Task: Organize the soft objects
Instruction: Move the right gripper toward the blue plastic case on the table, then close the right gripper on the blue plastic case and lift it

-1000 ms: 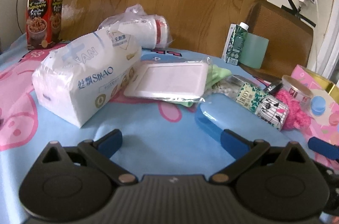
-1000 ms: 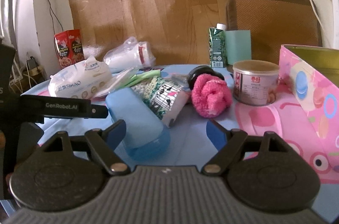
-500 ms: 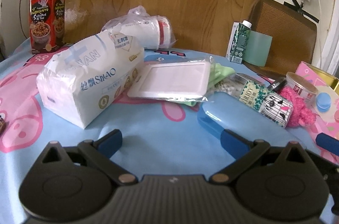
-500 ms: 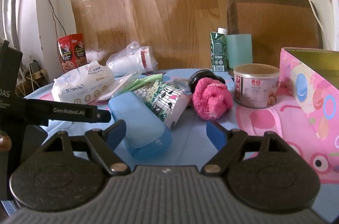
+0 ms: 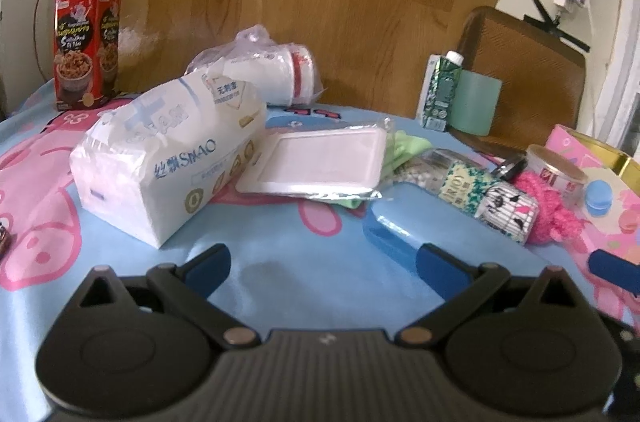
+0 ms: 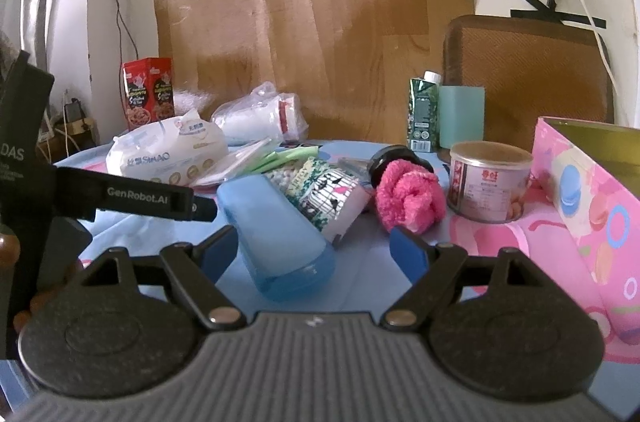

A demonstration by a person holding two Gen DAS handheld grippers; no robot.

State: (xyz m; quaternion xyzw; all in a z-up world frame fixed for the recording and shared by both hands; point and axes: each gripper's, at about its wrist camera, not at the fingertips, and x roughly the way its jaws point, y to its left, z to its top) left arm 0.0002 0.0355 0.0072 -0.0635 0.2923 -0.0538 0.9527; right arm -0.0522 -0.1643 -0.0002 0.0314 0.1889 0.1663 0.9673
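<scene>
Blue tablecloth [image 5: 280,262] slightly nearer than before; both tools, left [image 5: 324,264] and right [image 6: 314,248], spread, empty.

Your right tool [image 6: 314,248] hangs wide open, empty, over the tabletop [image 6: 360,262]. Blue plastic case [image 6: 276,234] lies between its fingers, pink fuzzy sock [image 6: 410,200] just beyond, tin can [image 6: 490,180] and pink box [image 6: 588,190] to the right.

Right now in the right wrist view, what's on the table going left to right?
Red snack box → tissue pack → blue case → pink fluffy ball → tin can → pink gift box.
</scene>
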